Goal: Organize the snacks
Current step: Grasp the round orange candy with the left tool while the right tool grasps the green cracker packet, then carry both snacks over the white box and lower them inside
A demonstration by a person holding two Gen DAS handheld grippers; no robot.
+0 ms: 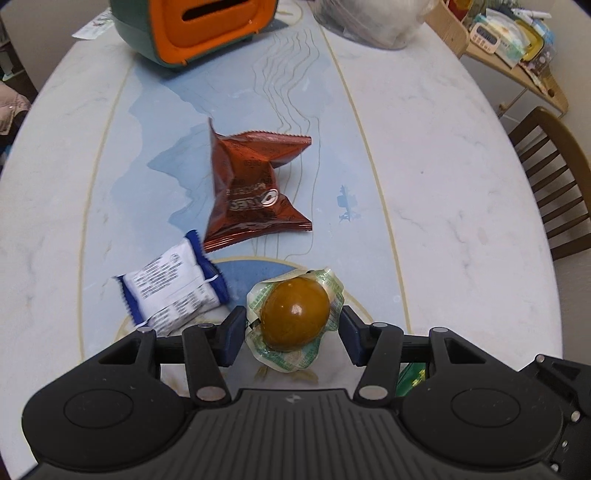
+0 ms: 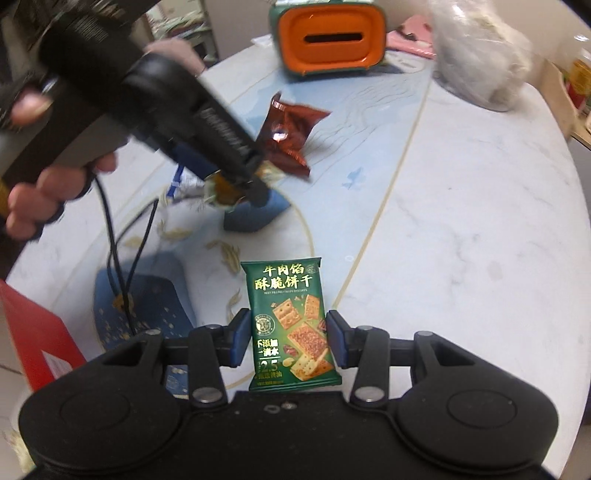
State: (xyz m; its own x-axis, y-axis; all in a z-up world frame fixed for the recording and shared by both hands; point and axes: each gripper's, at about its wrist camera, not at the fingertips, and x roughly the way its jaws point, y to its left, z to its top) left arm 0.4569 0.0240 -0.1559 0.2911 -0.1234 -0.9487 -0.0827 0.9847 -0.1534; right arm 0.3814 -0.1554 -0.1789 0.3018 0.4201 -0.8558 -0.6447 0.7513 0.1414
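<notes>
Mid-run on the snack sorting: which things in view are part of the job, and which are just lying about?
Job:
- wrapped brown egg in the left gripper
- green cracker packet in the right gripper
- red-brown packet
- blue and white packet
- likely the orange-lidded bin

Lying about:
- white plastic bag
- red box
- wooden chair
- cluttered shelf

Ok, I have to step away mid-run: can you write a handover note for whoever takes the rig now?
Left claw: shut on the wrapped brown egg.
Right claw: shut on the green cracker pack.
On the table: red-brown packet and blue-white packet, both loose. Green-orange bin at the far end.
Done: two snacks picked up.
Left: place both, then collect the two loose packets.
</notes>
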